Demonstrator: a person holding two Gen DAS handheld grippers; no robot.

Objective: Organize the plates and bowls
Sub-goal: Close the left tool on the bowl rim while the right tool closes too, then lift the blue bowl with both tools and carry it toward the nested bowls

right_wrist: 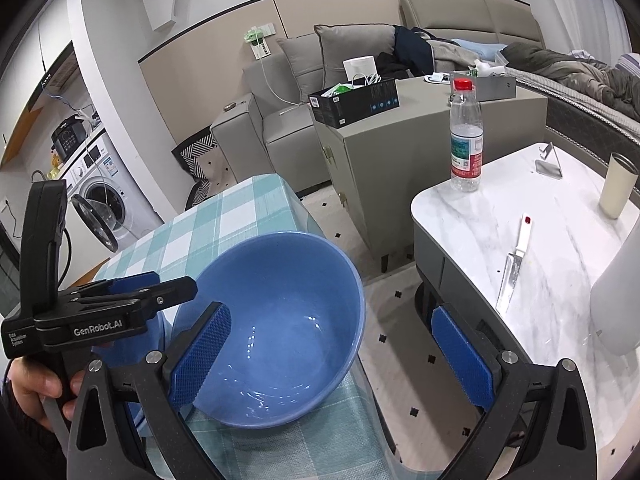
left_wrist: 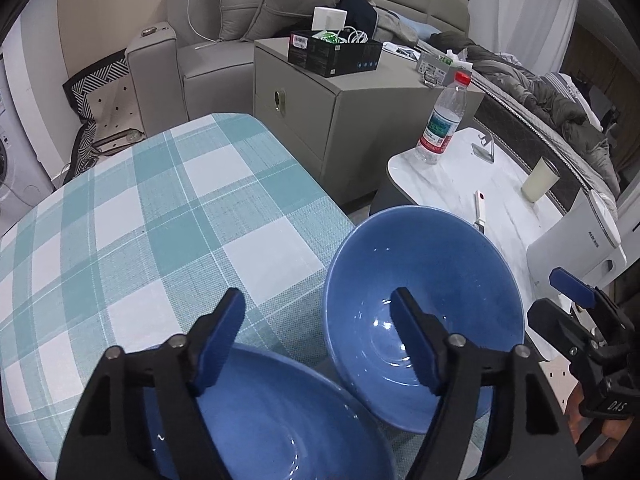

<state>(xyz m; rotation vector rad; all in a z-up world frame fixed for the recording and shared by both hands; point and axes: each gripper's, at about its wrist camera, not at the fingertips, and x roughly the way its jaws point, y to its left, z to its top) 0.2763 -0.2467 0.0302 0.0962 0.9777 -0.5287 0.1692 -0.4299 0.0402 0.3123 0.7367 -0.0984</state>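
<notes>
Two blue bowls sit on the teal checked tablecloth (left_wrist: 160, 216). One blue bowl (left_wrist: 424, 312) stands at the table's right edge; it also shows in the right wrist view (right_wrist: 280, 320). A second blue bowl (left_wrist: 280, 420) lies closer, to its left, under my left gripper. My left gripper (left_wrist: 320, 340) is open and empty, its right finger over the first bowl, its left finger over the second. My right gripper (right_wrist: 340, 356) is open and empty, its jaws straddling the first bowl's right rim. The left gripper (right_wrist: 120, 296) shows at the left of the right wrist view.
A white marble table (right_wrist: 560, 264) to the right holds a water bottle (right_wrist: 466, 136), a knife (right_wrist: 516, 264), a cup (right_wrist: 618, 184) and a white appliance (right_wrist: 616, 300). A grey cabinet (left_wrist: 320, 112) and sofa (left_wrist: 224, 48) stand behind. A gap of floor (right_wrist: 400, 320) separates the tables.
</notes>
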